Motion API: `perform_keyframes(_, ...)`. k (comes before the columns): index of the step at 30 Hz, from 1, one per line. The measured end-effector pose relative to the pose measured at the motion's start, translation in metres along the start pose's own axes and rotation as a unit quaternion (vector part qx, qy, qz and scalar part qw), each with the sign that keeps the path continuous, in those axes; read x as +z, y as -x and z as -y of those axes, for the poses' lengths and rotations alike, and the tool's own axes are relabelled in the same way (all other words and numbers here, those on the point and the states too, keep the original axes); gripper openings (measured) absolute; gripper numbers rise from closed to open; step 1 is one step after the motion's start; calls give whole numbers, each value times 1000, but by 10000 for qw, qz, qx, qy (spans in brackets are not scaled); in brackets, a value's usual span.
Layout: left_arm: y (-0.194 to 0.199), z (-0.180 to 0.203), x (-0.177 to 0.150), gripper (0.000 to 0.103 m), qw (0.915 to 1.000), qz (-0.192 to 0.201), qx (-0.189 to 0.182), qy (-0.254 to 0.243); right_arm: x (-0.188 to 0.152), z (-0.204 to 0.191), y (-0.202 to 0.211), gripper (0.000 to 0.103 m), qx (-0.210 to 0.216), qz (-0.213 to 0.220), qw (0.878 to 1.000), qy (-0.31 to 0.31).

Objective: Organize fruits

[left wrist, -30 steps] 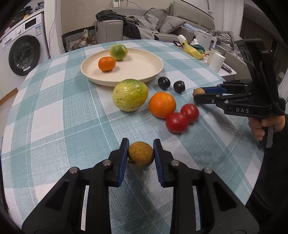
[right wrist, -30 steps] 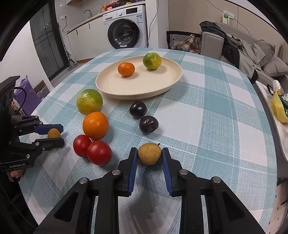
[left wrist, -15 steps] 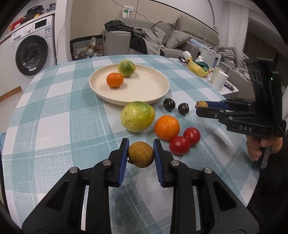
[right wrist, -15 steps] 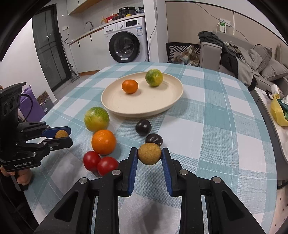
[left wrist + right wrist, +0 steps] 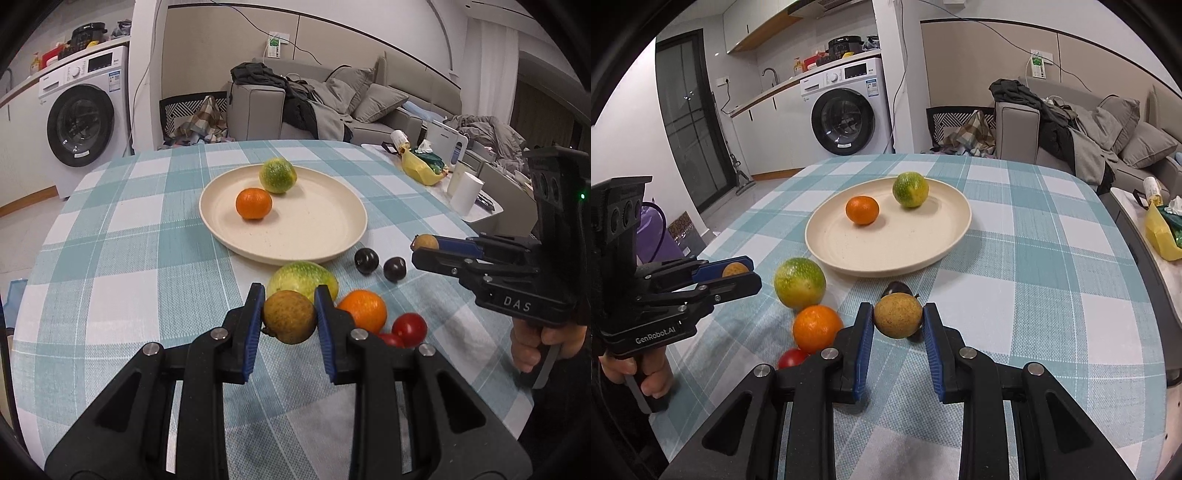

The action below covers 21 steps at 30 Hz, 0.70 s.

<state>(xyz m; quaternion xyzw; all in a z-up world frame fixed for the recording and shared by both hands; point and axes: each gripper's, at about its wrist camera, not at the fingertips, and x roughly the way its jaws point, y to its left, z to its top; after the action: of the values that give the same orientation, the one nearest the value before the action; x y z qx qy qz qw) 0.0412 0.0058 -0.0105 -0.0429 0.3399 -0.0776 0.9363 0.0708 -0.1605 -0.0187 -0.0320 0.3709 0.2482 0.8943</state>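
My left gripper is shut on a small brown round fruit, held above the checked tablecloth. My right gripper is shut on a second brown fruit, also off the table. Each gripper shows from the side in the other's view. Ahead lies a cream plate with a mandarin and a green citrus on it. In front of the plate lie a large green-yellow fruit, an orange, two tomatoes and two dark plums.
The round table drops off at its edges on both sides. A low side table with a white cup and a yellow bag stands to the right. A sofa and a washing machine stand beyond.
Both grippers have lifted their brown fruits off the tablecloth and tipped upward. The fruits on the table and plate have not moved.
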Motion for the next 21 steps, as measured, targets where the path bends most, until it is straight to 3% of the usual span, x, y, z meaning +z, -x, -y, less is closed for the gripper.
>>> perform_keyframes(21,-25,-3,38,25,9992,349,194,29,29,-6,-13,28,37,289,9994,-176)
